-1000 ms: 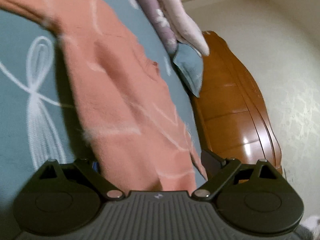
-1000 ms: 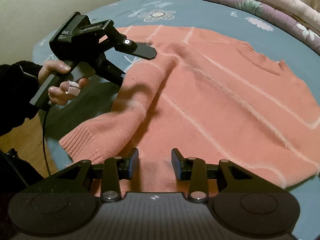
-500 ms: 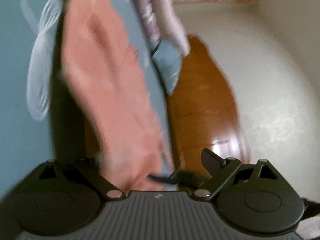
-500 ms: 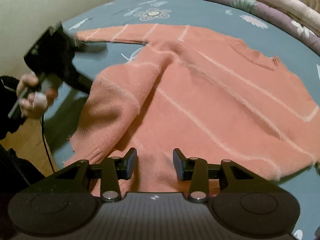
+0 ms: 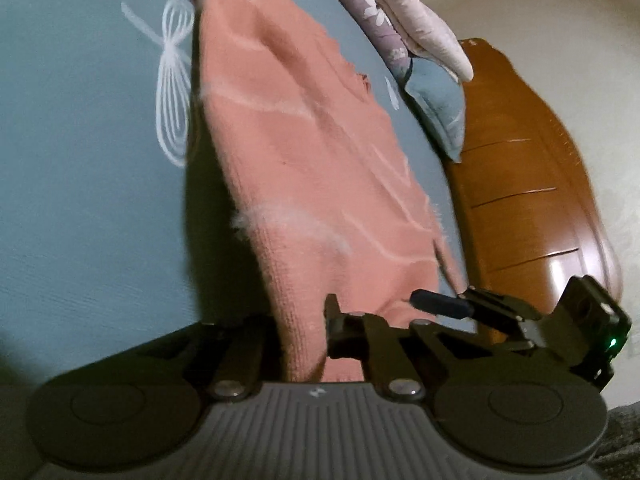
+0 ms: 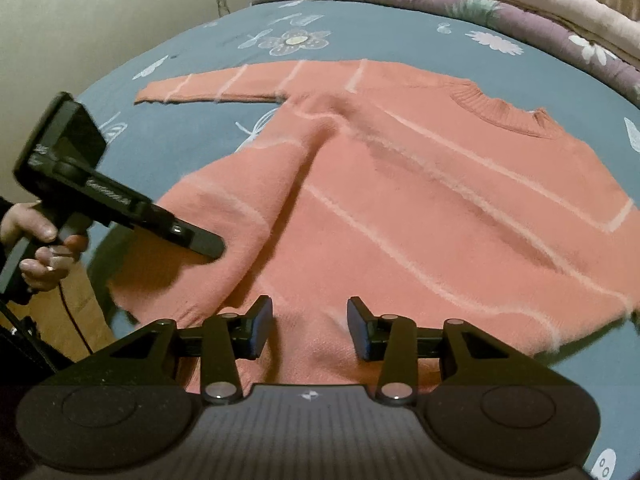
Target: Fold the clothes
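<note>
Both grippers address the coral sweater (image 6: 420, 208): left gripper (image 5: 304, 332) pinches its hem; right gripper (image 6: 310, 328) is spread above it.

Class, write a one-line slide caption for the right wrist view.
Open right gripper over the hem of a pink sweater spread on a bed.

A black left hand-held gripper (image 6: 200, 242) with white lettering and silver pivot screws is gripped by a hand (image 6: 38, 246); a black cable is trailed beneath. A dark sleeve is worn.
</note>
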A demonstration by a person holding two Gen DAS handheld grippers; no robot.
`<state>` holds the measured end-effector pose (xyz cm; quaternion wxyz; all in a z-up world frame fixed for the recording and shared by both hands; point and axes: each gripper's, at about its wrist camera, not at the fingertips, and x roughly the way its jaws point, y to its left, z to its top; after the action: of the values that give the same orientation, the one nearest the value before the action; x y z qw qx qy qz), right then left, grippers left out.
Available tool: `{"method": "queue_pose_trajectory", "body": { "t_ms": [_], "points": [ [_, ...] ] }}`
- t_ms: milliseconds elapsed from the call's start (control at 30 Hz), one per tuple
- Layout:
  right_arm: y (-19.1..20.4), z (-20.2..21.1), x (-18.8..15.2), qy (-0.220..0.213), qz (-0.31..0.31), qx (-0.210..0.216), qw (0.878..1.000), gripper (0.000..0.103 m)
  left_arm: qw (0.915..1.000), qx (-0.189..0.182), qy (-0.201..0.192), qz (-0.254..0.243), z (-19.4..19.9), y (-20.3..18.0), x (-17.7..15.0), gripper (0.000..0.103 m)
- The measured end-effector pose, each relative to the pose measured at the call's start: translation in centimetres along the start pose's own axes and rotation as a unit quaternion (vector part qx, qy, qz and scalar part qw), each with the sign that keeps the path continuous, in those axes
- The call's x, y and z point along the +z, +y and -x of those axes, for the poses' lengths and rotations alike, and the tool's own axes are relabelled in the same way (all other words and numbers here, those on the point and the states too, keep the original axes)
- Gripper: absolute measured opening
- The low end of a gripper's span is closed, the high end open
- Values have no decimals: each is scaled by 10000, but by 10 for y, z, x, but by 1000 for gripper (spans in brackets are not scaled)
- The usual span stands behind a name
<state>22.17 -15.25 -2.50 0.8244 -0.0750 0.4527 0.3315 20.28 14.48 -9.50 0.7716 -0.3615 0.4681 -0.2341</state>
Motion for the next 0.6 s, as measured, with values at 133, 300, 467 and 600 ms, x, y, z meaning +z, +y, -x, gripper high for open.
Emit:
{"method": "queue_pose_trajectory", "body": {
  "t_ms": [133, 300, 467, 600],
  "points": [
    [-10, 12, -4, -160, -221, 72, 9996, 47, 9983, 537, -216, -2, 37, 5, 3, 5],
    [-32, 34, -15, -388, -694, 44, 9968, 47, 9935, 991, -226, 517, 59, 46, 2, 6],
    [-66, 50, -44, -376, -1597, -195, 9863, 47, 9949, 771, -203, 624, 42, 59, 4, 7],
    [-90, 51, -79, -270, -2317, -376, 9717, 47, 9951, 718, -164, 658, 40, 61, 6, 7]
  ]
}}
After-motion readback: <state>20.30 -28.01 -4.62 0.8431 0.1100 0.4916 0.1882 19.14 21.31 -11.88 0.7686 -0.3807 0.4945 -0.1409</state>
